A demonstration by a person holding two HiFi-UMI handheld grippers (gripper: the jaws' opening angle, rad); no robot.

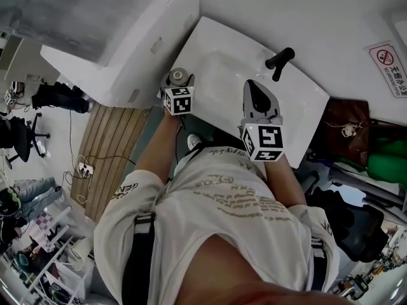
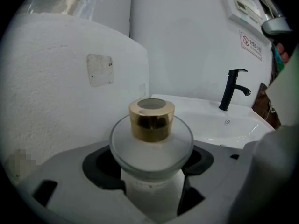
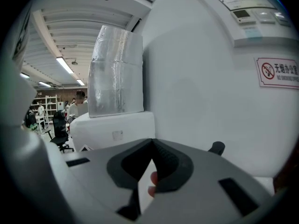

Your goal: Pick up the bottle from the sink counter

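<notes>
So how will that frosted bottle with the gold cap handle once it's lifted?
The bottle looks like frosted glass: probably rigid, heavy for its size, breakable if dropped. The left claw grips below its wide shoulder, which should resist slipping. Its smooth round body might twist in the grip.

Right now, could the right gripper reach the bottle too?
Probably not: the right gripper is shut, and the left gripper clamps the bottle, leaving just its shoulder and gold cap exposed.

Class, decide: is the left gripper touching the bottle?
Touching. The left gripper, in its own view, clamps both jaws against the bottle, below the gold cap.
</notes>
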